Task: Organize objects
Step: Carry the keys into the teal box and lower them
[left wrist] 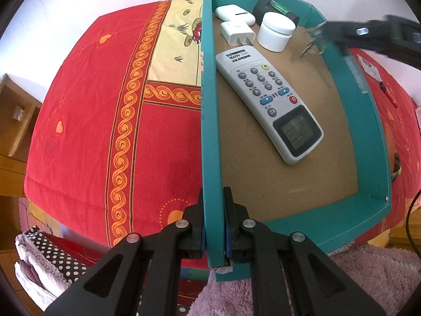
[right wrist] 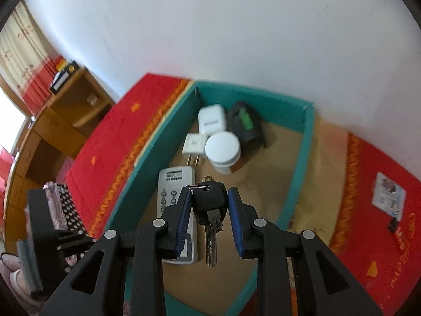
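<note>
The teal box on the red cloth holds a remote, white jar, charger plug, white case and a dark device; left tongs clamp its wall; right tongs grip keys above it.

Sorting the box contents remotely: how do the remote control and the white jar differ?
The remote control is long, flat and grey with buttons and a screen; the white jar is short, round and plain. The remote control lies flat, the white jar stands upright, lid on. Both sit inside the teal box.
</note>
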Action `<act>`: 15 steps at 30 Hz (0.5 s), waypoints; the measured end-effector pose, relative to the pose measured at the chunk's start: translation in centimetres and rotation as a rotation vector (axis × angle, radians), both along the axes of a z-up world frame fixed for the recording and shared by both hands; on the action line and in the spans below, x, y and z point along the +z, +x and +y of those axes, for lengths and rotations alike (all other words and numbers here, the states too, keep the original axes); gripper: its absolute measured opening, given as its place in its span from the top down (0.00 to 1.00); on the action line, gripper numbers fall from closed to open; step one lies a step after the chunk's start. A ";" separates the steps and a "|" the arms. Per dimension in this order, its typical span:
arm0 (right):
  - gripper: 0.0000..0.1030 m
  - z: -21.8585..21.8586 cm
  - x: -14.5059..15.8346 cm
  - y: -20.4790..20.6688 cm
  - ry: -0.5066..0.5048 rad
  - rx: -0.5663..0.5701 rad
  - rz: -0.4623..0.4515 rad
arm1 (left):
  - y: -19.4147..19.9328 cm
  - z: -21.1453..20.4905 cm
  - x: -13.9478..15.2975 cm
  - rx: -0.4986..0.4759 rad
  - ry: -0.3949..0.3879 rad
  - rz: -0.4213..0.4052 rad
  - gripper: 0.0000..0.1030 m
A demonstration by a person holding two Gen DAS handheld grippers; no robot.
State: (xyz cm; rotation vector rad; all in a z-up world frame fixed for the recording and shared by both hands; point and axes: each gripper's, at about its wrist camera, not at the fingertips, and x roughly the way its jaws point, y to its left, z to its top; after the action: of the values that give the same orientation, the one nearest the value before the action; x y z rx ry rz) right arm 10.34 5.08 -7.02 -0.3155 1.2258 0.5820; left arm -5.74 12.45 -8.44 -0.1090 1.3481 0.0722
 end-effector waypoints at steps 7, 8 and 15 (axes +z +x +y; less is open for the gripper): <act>0.72 2.1 -4.0 0.7 -0.068 0.020 0.041 | -0.1 0.0 0.0 -0.006 0.000 -0.002 0.92; 0.72 2.3 -4.4 0.7 -0.074 0.023 0.043 | -0.1 0.0 0.0 -0.007 0.000 -0.002 0.92; 0.71 3.1 -6.3 0.6 -0.130 0.033 0.035 | -0.3 -0.1 0.1 -0.014 -0.003 -0.005 0.91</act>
State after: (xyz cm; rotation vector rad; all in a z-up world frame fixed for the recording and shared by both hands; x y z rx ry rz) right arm 10.95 8.14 -13.33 -0.4371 1.2972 0.5396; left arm -6.01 12.35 -8.35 -0.1021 1.3441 0.0581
